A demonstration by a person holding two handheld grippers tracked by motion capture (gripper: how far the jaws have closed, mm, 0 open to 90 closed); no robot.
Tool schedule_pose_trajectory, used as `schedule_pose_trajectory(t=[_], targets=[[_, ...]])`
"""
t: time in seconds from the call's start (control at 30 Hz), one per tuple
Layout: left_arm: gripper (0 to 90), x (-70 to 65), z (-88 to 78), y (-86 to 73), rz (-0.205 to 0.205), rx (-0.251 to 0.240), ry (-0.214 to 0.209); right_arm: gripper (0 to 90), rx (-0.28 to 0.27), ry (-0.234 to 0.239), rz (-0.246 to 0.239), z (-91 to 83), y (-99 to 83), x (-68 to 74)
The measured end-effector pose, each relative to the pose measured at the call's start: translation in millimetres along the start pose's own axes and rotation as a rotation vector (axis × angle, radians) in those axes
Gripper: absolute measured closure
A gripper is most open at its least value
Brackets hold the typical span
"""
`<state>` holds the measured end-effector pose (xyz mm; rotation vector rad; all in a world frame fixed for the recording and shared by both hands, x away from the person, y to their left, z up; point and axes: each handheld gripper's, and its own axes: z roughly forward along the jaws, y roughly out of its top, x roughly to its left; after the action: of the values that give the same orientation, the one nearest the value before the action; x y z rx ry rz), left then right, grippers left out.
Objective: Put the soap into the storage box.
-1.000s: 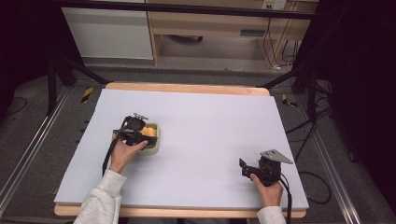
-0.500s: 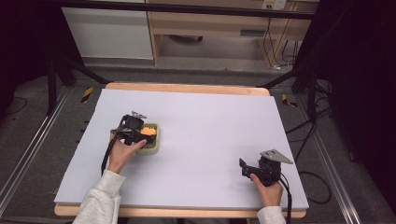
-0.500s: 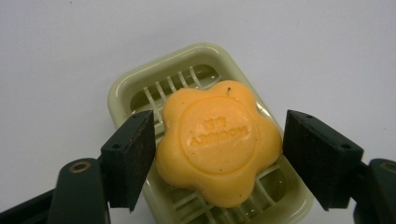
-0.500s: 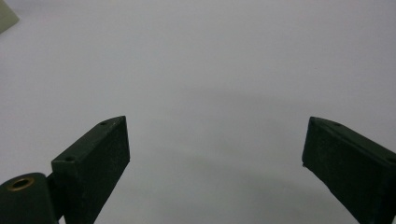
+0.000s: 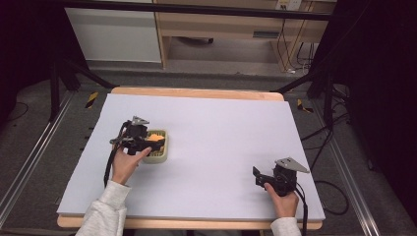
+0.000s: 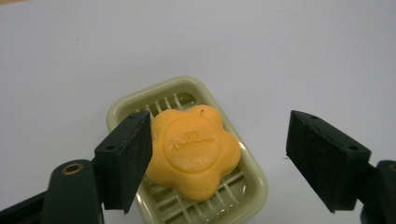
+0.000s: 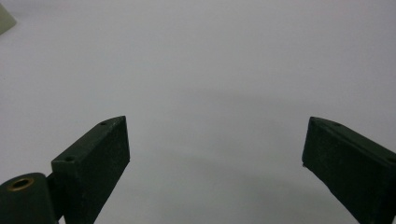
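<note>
A: Where is the soap (image 6: 194,151) right now?

B: It lies in the pale green soap dish (image 6: 247,196) on the left half of the bench (image 5: 221,128). It is orange and flower-shaped, flat side up, with a round stamped mark in the middle.

A: And the left gripper (image 6: 217,161)?

B: It sits just over the dish with its jaws spread wide, grasping nothing. In the left gripper view one jaw is right at the soap's edge, while the other stands well off to the far side, beyond the dish rim. I cannot tell whether the near jaw touches the soap.

A: So the soap isn't centred between the jaws?

B: No, it lies toward the near jaw. If the next move is a pickup, I'd judge the gripper should shift sideways so both jaws bracket the soap and not the dish wall. The dish's long axis runs diagonally across that view; the soap itself is nearly round, so any angle would serve.

A: What about the right gripper (image 5: 268,178)?

B: Also released, resting near the front right of the bench, well apart from the dish. The left one is clearly nearer.
</note>
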<state>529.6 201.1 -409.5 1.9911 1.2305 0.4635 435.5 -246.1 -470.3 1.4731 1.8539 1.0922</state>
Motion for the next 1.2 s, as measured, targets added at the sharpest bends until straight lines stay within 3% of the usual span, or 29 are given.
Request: schedule_pose_trajectory(t=[0.17,0.27,0.5,0.73,0.87,0.97,1.2], targets=[[22.5,-2.6,-7.8,-9.5,0.017,-0.047,0.004,7.9,-0.001,-0.006,-0.002,0.1,-0.1,-1.1],[22.6,-1.3,-10.1,-16.2,0.036,-0.041,0.007,7.9,-0.002,-0.015,-0.004,-0.3,-0.1,-2.3],[22.8,6.3,-18.1,-36.8,0.021,-0.059,-0.012,7.8,0.001,-0.023,0.009,-0.5,-0.3,-4.7],[22.5,11.6,-32.1,-57.1,-0.001,-0.108,0.0,7.8,-0.013,-0.042,0.019,-4.9,0.0,-10.3],[22.4,16.7,-35.8,-65.6,0.009,-0.128,0.014,7.8,-0.014,-0.05,0.027,-6.4,0.0,-13.1],[21.9,21.7,-37.9,-71.7,0.006,-0.134,0.027,7.8,-0.009,-0.055,0.018,-7.2,-0.1,-13.9],[20.8,34.7,-41.7,-95.9,0.002,-0.094,0.06,7.8,-0.003,-0.074,0.015,-7.8,-0.5,-17.6]])
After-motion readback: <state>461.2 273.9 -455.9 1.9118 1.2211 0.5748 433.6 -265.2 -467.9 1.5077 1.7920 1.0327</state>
